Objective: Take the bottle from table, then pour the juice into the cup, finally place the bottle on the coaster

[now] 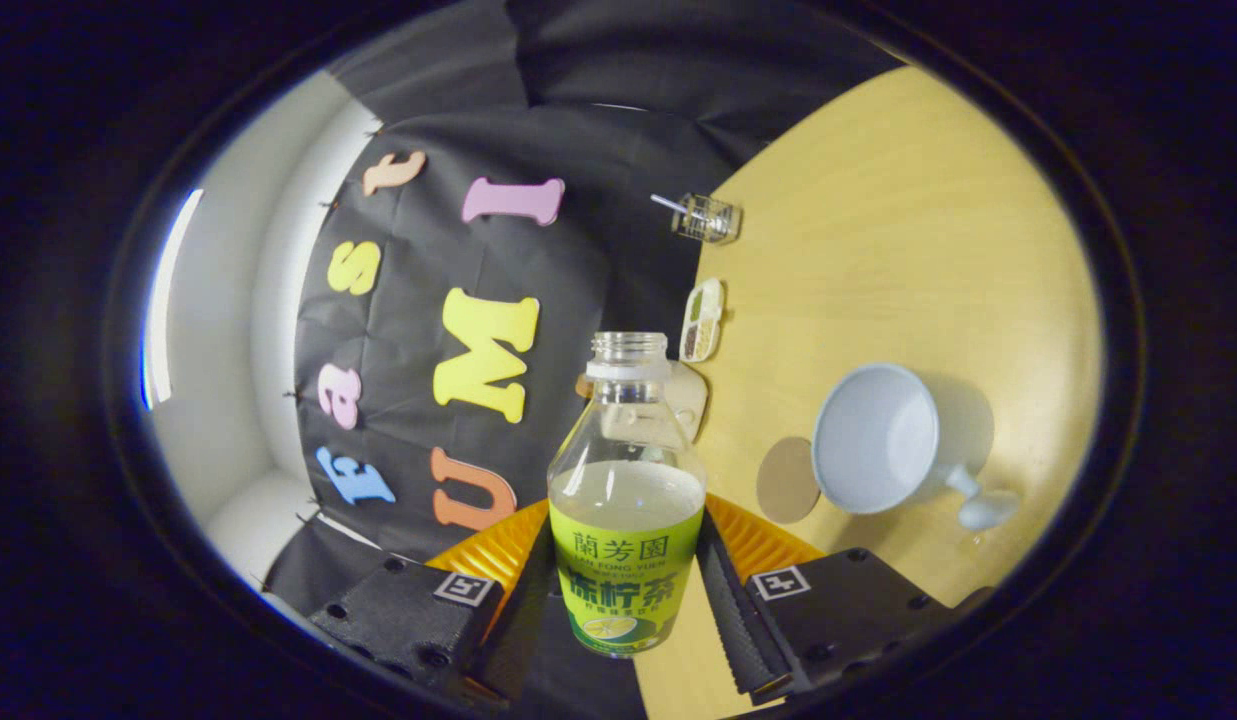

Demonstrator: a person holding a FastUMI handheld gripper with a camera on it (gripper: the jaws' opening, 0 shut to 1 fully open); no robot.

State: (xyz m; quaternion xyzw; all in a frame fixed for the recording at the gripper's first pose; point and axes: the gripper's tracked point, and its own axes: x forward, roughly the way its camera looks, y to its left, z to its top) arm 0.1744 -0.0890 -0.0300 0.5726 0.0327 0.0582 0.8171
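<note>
bottle (626,520), uncapped and part full, lower centre of frame, pinched at its label by the hand-held gripper (626,590) and rolled sideways, seemingly for pouring. cup (883,440) and coaster (788,480) right of it on the counter (898,230).

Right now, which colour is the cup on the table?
The cup is pale blue, clearest in the gripper view.

- Your gripper (626,590) fingers clamp the bottle (626,500).
- Open tabletop (878,250) around the cup (878,440); coaster (788,480) sits just beside it.
- Glass jar (706,218) and small tray (702,320) crowd the table's far edge.
</note>
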